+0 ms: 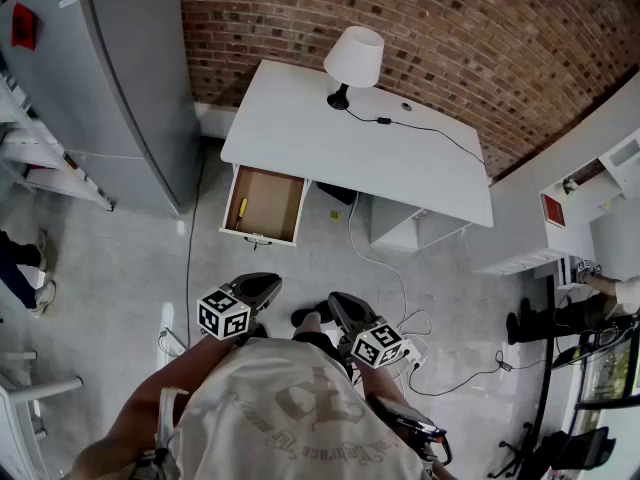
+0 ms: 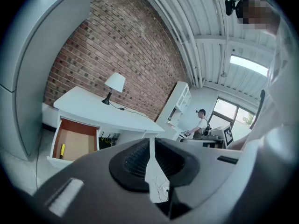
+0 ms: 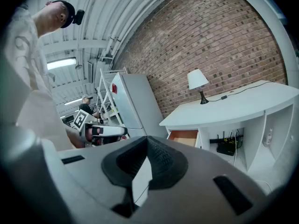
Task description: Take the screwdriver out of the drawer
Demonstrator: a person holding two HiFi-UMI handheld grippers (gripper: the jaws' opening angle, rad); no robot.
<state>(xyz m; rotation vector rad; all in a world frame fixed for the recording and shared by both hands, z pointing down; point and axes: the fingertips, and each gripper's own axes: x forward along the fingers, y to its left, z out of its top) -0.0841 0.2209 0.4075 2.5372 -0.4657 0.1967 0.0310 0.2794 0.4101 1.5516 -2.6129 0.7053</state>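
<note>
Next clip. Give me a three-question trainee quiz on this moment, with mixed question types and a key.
1. True or false: the drawer of the white desk stands pulled open.
2. Where does the yellow screwdriver lie? A) on the desktop B) inside the drawer, along its left side in the head view C) on the floor
3. Fill in: the white-shaded thing standing at the back of the desktop is a ___.
Key: 1 true; 2 B; 3 lamp.
</note>
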